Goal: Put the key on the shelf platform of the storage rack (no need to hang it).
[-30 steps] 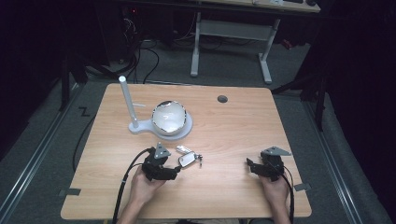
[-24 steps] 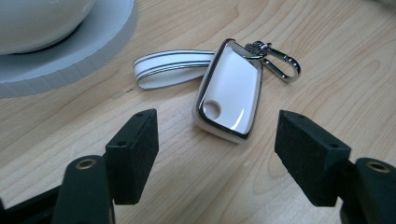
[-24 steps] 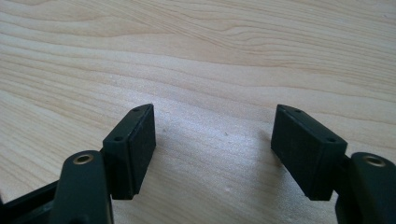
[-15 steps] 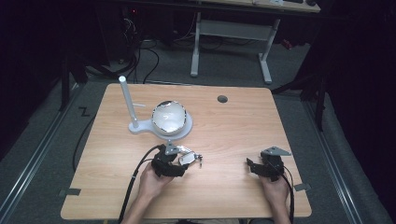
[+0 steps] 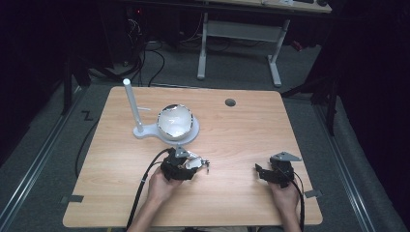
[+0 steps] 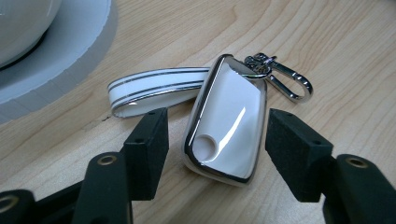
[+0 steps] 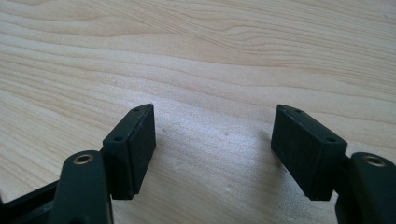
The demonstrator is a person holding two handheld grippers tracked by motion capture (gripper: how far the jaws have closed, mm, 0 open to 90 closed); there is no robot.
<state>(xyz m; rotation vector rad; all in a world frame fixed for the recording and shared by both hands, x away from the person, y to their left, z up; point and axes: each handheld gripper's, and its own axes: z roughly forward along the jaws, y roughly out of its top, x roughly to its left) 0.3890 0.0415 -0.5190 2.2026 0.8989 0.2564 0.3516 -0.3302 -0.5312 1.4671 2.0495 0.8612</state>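
No readable txt showing anywhere right now: no labels, brands or nos. The white key fob [image 6: 226,123] is showing a blank glossy face, no logo or lettering on it; the strap [image 6: 156,88] just beside it is carrying plain stripes, no writing.

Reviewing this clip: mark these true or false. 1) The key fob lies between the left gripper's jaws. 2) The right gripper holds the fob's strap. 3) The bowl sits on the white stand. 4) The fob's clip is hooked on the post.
1) True: the key fob lies between the closing jaws of the left gripper, not yet pinched.
2) False: the right gripper is open over bare table.
3) True: the bowl rests on the white stand.
4) False: the clip lies on the table.
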